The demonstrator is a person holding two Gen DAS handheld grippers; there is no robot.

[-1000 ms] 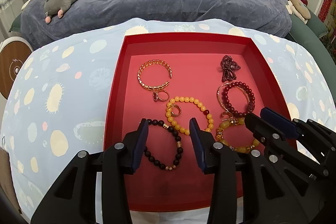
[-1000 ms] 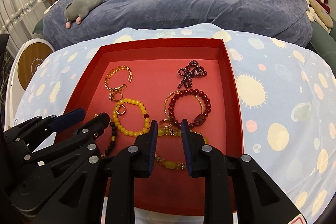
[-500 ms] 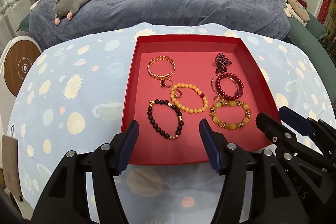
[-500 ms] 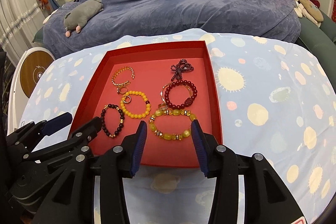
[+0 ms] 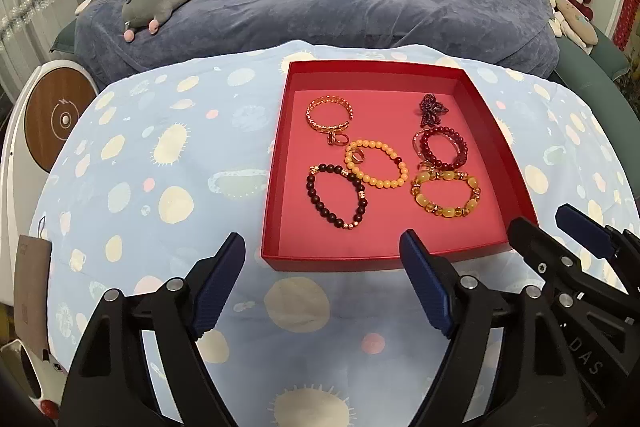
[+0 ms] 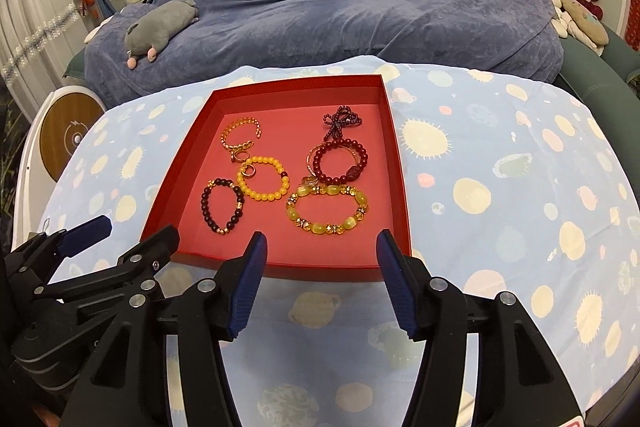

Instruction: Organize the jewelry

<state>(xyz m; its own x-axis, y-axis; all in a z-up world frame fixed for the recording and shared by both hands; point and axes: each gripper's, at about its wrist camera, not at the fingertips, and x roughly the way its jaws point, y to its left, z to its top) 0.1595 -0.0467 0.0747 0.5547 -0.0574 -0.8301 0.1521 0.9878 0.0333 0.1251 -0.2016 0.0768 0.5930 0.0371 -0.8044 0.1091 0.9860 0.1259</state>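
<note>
Two grippers are in my hands, and both hang over the patterned cloth (image 5: pixel 168 155) just short of the red tray (image 5: pixel 276 187), holding nothing. My left gripper (image 5: pixel 320 291) has its jaws opening and already wide, with only cloth and the tray's near wall between them; my right gripper (image 6: pixel 322 279) is opening too, a little narrower, also empty.

All the jewelry lies flat inside the tray. I judge the tray itself to be stiff, light card, likely to slide on the cloth if I nudge it.

The amber bracelet (image 6: pixel 328 209) is the chunkiest piece, nearest my right gripper. Its big smooth beads look slippery, so I would pinch across the strand, not along it. The yellow bead bracelet (image 5: pixel 378 163) touches the dark bead bracelet (image 5: pixel 338 197), so lifting one may drag the other. These look strung on elastic and will sag when raised. The red bead bracelet (image 6: pixel 340 163) overlaps a thin bangle. The gold cuff (image 5: pixel 328 115) looks rigid; I would grip its band. The beaded bow (image 6: pixel 340 121) is limp. The small rings (image 5: pixel 338 139) are the hardest to pinch.
</note>
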